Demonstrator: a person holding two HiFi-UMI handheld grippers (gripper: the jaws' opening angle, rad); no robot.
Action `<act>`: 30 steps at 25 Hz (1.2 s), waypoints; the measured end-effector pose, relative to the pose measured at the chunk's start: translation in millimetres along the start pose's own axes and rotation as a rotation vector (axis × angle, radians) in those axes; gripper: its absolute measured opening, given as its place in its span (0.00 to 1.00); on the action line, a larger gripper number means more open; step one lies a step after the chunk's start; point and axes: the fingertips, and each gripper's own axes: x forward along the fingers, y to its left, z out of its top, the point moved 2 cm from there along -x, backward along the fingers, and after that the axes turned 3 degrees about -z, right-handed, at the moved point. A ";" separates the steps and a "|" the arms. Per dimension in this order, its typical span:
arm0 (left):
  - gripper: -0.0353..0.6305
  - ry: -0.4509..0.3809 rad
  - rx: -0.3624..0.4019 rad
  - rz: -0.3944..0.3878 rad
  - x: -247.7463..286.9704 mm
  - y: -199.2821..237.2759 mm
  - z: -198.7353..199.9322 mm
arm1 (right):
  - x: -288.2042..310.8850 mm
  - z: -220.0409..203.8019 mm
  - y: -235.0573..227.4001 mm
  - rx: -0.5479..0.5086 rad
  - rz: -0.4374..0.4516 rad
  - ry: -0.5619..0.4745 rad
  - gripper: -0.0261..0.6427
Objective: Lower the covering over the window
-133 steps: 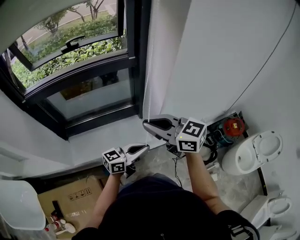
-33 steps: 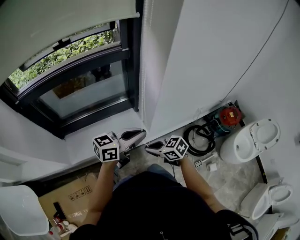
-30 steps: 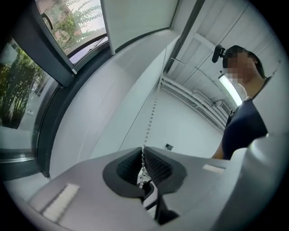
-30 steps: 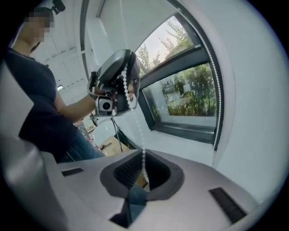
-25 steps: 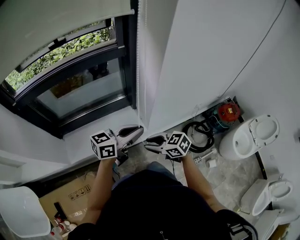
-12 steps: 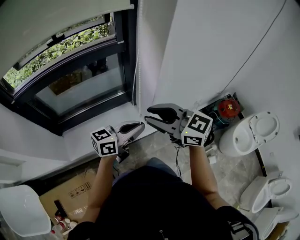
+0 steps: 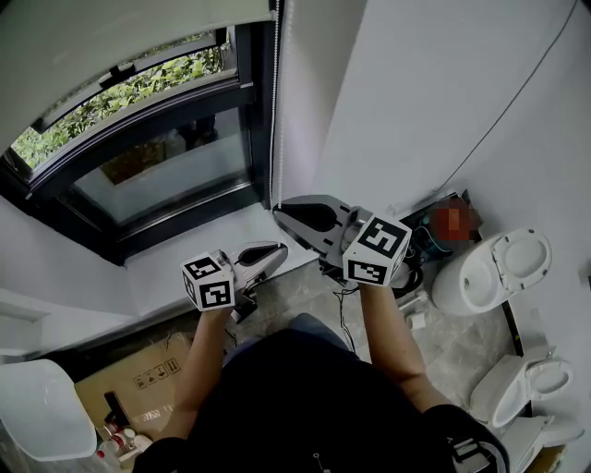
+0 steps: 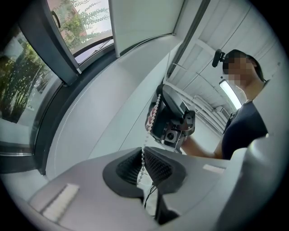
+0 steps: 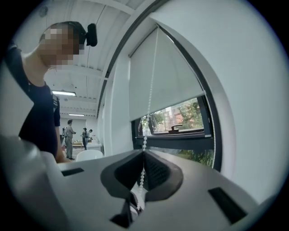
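- Left gripper point(image 8: 142, 154) pinches the bead chain point(image 8: 151, 118) between shut jaws.
- Chain rises to the right gripper point(image 8: 174, 118), whose jaws have just been closing.
- Blind point(image 8: 140, 20) hangs partway over the window point(image 8: 27, 76), upper left.

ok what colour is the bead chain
White. The chain shows best in the left gripper view, with a few beads higher up looking pinkish.

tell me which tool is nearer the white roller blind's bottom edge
Right. The right tool is shut on the white bead chain higher up, closer under the edge of the white roller blind; the left tool clamps the same chain lower down.
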 end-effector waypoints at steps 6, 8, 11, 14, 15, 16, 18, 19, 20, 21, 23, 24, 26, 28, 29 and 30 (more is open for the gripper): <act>0.09 0.142 0.070 0.071 -5.9 14.0 -28.4 | 4.7 -35.0 3.1 -0.072 -0.021 0.166 0.06; 0.09 0.118 0.028 0.077 -10.2 17.9 -33.9 | 5.8 -42.2 4.0 -0.027 -0.017 0.154 0.06; 0.09 0.169 0.029 0.094 -11.3 22.1 -46.8 | 8.1 -56.1 3.0 -0.029 -0.023 0.202 0.06; 0.09 0.141 -0.019 0.089 -9.1 24.1 -54.9 | 8.6 -64.3 0.7 0.020 -0.018 0.196 0.06; 0.09 0.141 -0.025 0.092 -8.0 25.0 -58.6 | 8.1 -68.1 -0.9 0.024 -0.022 0.204 0.06; 0.09 0.149 -0.023 0.095 -7.3 26.2 -63.1 | 8.0 -72.9 -2.2 0.024 -0.025 0.219 0.06; 0.09 0.140 -0.016 0.091 -8.5 26.9 -70.4 | 8.0 -80.4 -2.7 0.043 -0.021 0.227 0.06; 0.09 0.118 -0.014 0.082 -9.6 25.5 -72.4 | 7.5 -82.0 -1.9 0.060 -0.019 0.216 0.06; 0.09 0.094 -0.011 0.074 -10.6 23.6 -73.9 | 6.7 -82.6 -0.9 0.073 -0.019 0.205 0.06; 0.09 0.072 -0.009 0.071 -11.3 22.2 -74.9 | 5.9 -83.1 0.1 0.078 -0.018 0.196 0.06; 0.09 0.039 -0.008 0.082 -11.7 23.1 -75.2 | 4.7 -83.9 -0.2 0.073 -0.015 0.190 0.06; 0.09 0.029 -0.007 0.091 -11.4 25.2 -74.5 | 4.3 -84.1 -2.0 0.069 -0.012 0.190 0.06; 0.09 0.024 0.000 0.104 -9.8 27.9 -73.0 | 3.0 -84.0 -5.2 0.074 0.006 0.186 0.06; 0.09 0.038 0.008 0.107 -8.2 26.3 -74.2 | 0.4 -84.4 -5.2 0.091 0.033 0.175 0.06; 0.09 0.050 0.008 0.109 -7.7 25.7 -75.9 | -0.7 -85.7 -5.2 0.096 0.045 0.175 0.06; 0.09 0.072 0.006 0.114 -7.1 25.7 -79.3 | -1.5 -89.2 -5.7 0.096 0.056 0.187 0.06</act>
